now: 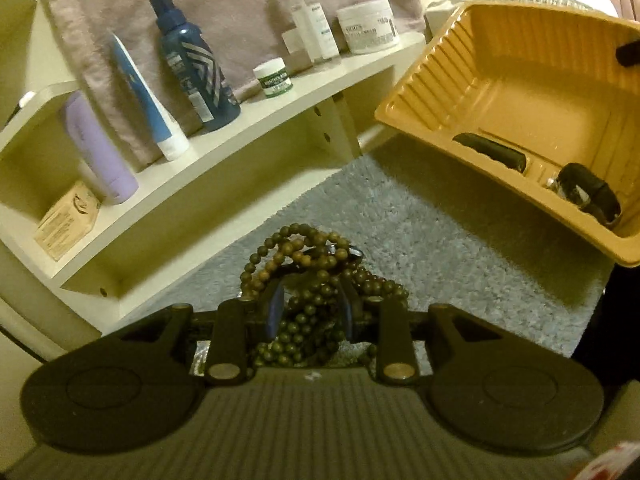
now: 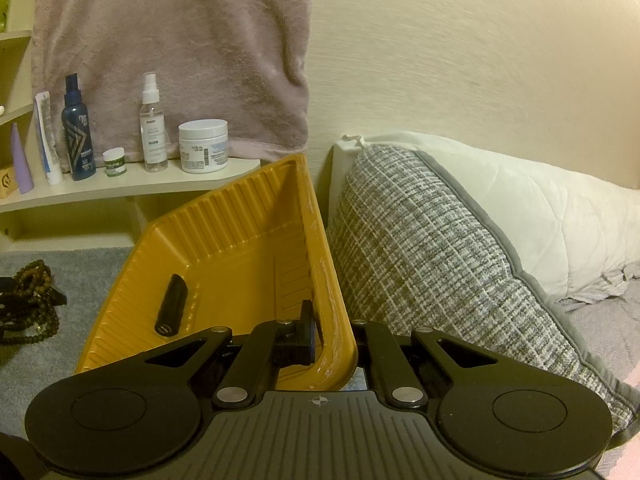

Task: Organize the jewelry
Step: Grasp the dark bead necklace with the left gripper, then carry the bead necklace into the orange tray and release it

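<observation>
A tangle of brown bead strands sits bunched between the pads of the left gripper, clamped above the grey carpet. The right gripper pinches the rim of a tilted yellow tray holding a black tube.

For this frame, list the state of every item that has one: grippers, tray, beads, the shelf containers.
Left gripper: closed on the bead strands.
Bead strands: bunched, held over the grey rug.
Right gripper: shut on the tray rim.
Yellow tray: lifted and tilted, a black cylinder lying inside.
Spray bottle: upright, capped.
White jar: upright, lid on.
Dark blue bottle: upright on the shelf.
</observation>
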The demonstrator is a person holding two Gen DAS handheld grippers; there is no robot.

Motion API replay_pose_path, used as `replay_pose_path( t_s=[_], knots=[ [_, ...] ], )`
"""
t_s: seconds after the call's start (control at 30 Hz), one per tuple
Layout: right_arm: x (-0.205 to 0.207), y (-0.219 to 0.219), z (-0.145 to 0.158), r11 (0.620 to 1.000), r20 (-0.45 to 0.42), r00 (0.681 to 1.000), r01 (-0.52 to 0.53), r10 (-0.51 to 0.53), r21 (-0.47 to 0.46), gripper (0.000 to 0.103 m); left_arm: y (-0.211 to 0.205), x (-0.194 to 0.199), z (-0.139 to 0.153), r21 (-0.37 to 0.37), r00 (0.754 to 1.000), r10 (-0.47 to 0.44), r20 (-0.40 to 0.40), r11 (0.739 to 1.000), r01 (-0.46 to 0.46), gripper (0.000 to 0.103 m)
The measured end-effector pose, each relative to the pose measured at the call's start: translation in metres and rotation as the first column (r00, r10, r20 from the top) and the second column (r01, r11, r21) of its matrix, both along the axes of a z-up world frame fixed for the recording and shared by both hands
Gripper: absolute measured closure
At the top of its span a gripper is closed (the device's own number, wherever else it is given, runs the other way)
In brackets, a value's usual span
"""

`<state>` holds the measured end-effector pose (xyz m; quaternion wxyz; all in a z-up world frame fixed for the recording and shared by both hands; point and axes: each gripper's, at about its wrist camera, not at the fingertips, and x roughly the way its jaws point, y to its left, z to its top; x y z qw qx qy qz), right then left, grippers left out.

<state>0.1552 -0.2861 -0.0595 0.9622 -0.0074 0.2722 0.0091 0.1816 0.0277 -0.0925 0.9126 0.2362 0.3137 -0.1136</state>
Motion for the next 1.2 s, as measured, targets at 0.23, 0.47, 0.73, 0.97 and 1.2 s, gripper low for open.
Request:
replay_pose_path(
  t_s=[0.23, 0.47, 0.73, 0.97, 1.2],
  knots=[
    [-0.001, -0.001, 0.0, 1.0, -0.001, 1.0, 0.004, -0.004, 0.0, 0.098, -0.004, 0.007, -0.006, 0.08, 0.999, -0.036, -0.023, 0.996, 0.038, 0.083],
    [-0.001, -0.002, -0.001, 1.0, -0.003, 1.0, 0.004, -0.004, 0.002, 0.098, -0.014, 0.005, -0.012, 0.199, 0.994, -0.101, -0.029, 0.974, 0.104, 0.089],
    [-0.001, -0.002, -0.001, 1.0, -0.002, 1.0, 0.005, -0.005, 0.003, 0.098, -0.015, 0.002, -0.003, 0.181, 0.994, -0.103, -0.023, 0.978, 0.106, 0.097],
    [-0.001, -0.002, -0.001, 1.0, -0.002, 1.0, 0.005, -0.005, 0.002, 0.098, -0.015, -0.004, 0.021, 0.099, 0.996, -0.092, 0.007, 0.991, 0.091, 0.097],
    [-0.001, -0.001, -0.001, 1.0, -0.002, 1.0, 0.004, -0.004, 0.003, 0.098, -0.029, -0.008, 0.046, 0.034, 0.992, -0.122, 0.045, 0.992, 0.12, 0.097]
  ],
)
